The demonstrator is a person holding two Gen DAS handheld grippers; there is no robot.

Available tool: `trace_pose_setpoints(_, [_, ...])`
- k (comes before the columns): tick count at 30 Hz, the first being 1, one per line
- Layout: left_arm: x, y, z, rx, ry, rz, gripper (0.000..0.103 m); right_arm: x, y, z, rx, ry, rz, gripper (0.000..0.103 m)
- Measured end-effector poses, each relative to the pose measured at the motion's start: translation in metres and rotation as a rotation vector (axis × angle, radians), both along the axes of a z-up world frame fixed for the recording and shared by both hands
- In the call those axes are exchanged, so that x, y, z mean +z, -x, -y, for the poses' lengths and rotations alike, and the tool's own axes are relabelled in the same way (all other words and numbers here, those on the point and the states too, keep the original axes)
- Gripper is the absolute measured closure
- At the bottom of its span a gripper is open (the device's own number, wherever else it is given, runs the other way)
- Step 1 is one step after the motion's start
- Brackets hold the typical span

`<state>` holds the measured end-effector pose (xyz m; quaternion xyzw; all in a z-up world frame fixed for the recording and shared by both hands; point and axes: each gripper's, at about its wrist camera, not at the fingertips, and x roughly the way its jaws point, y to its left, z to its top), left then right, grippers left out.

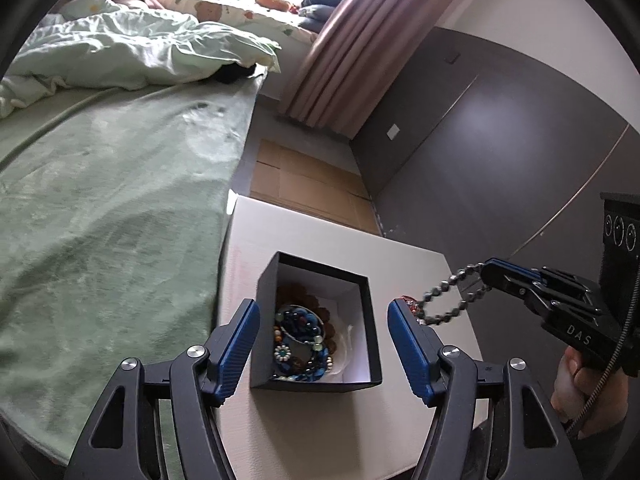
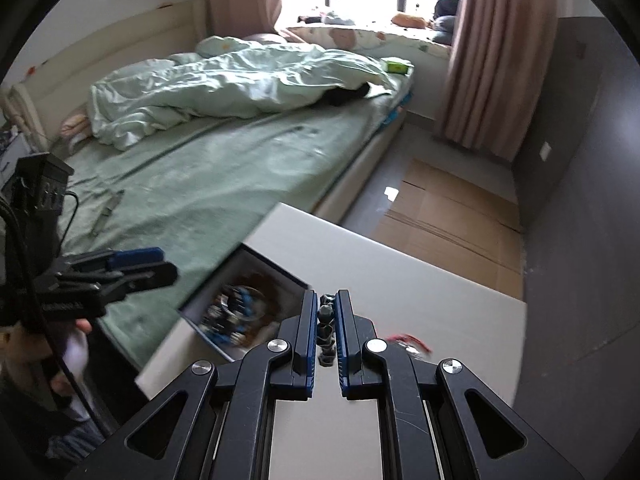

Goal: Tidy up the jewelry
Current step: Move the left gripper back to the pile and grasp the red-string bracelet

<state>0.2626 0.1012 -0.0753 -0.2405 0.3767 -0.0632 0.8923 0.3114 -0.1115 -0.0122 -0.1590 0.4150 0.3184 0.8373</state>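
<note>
A black jewelry box (image 1: 362, 316) with a white inside stands open on the white table (image 1: 312, 232). It holds several beaded bracelets (image 1: 300, 340), blue, green and brown. My left gripper (image 1: 322, 340) is open, its fingers on either side of the box. My right gripper (image 1: 486, 270) is shut on a grey beaded bracelet (image 1: 448, 300) and holds it hanging in the air right of the box. In the right wrist view the grey beads (image 2: 325, 328) sit between the shut fingers of the right gripper (image 2: 326, 304), with the box (image 2: 240, 308) at the left. A red item (image 2: 408, 340) lies on the table.
A bed with a green blanket (image 1: 104, 216) runs along the table's left side. Flattened cardboard (image 1: 304, 184) lies on the floor behind the table. A dark wall panel (image 1: 500, 152) stands at the right, with a pink curtain (image 1: 352, 52) beyond.
</note>
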Motion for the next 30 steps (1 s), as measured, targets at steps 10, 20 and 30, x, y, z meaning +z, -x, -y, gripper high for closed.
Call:
trace_pose_setpoints(10, [0.004,0.008,-0.006,0.029,-0.047,0.013,0.033,-0.01,0.001,-0.044,0.026,-0.058,-0.062,0.069])
trace_pose_setpoints(20, [0.009,-0.002,0.015,-0.016,-0.069,0.014,0.008,-0.001,0.004,0.017,-0.087,-0.164,-0.032,0.037])
trace_pose_setpoints(30, [0.012,-0.018,0.062,-0.107,-0.141,0.003,0.008,-0.013,0.0,0.078,-0.182,-0.205,-0.064,0.037])
